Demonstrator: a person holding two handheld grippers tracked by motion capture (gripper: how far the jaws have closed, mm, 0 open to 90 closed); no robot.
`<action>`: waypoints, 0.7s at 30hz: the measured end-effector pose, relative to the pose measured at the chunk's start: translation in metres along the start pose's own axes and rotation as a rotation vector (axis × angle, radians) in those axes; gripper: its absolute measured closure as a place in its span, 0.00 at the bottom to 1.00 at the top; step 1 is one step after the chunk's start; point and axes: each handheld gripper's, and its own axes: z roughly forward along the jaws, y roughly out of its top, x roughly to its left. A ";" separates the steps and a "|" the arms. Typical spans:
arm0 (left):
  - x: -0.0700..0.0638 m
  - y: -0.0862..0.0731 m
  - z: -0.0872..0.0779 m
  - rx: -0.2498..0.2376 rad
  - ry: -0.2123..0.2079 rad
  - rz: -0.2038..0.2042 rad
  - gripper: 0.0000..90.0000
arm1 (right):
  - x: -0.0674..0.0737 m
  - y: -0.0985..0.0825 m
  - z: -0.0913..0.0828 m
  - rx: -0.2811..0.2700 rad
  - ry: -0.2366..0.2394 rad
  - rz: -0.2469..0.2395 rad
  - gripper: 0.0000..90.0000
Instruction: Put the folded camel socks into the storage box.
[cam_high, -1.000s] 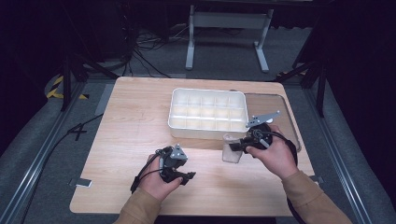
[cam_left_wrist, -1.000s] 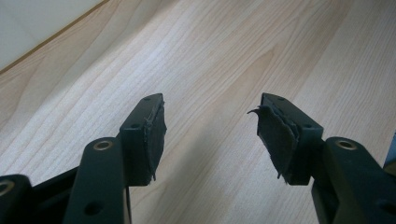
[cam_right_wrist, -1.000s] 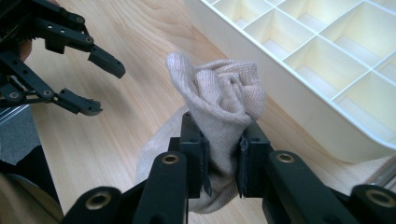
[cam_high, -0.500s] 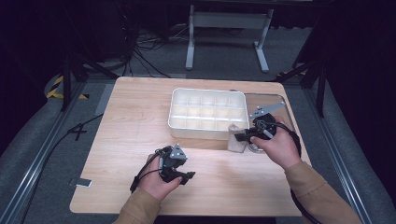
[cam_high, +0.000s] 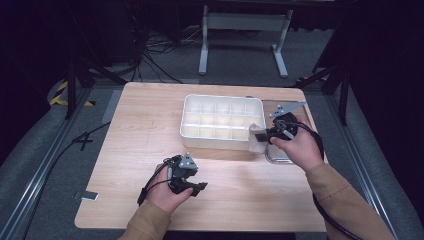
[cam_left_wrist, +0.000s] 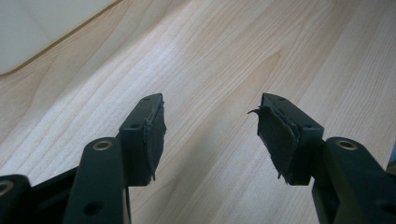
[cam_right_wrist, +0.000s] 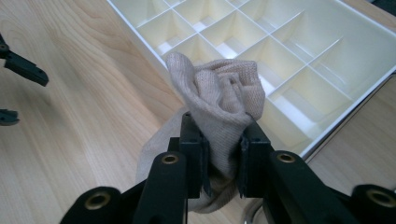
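Two tools are in use over the wooden desk (cam_high: 150, 130). The right tool (cam_right_wrist: 223, 154) is clamped on a rolled beige sock (cam_right_wrist: 219, 93): both pads press into the knit fabric, and the bundle bulges above the jaws while a loose part hangs below them. In the high view the right tool (cam_high: 264, 136) holds the sock (cam_high: 256, 134) at the near right corner of the white divided tray (cam_high: 220, 99), which sits on the far right part of the desk. In the right gripper view the sock sits over the near wall of the tray (cam_right_wrist: 140, 35), level with the compartments at that corner; whether it touches the wall cannot be told. A metal-rimmed object (cam_high: 278, 159) lies on the desk just beside the tray, under the right hand (cam_high: 300, 147).

The left tool (cam_high: 196, 187) is near the front edge of the desk, well apart from the tray, held in the left hand (cam_high: 167, 192). Its jaws stand apart with bare desk (cam_left_wrist: 224, 70) between them, and the worn pads (cam_left_wrist: 275, 135) grip nothing.
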 end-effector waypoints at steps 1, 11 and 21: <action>0.000 0.000 0.000 -0.007 0.000 -0.002 0.47 | -0.002 0.001 0.000 -0.009 0.001 -0.008 0.84; 0.003 -0.002 -0.001 -0.001 0.000 -0.005 0.47 | -0.020 0.009 0.005 0.012 -0.062 -0.046 0.84; 0.005 -0.005 -0.003 0.000 0.008 -0.019 0.46 | -0.027 0.022 0.014 0.064 -0.091 -0.118 0.83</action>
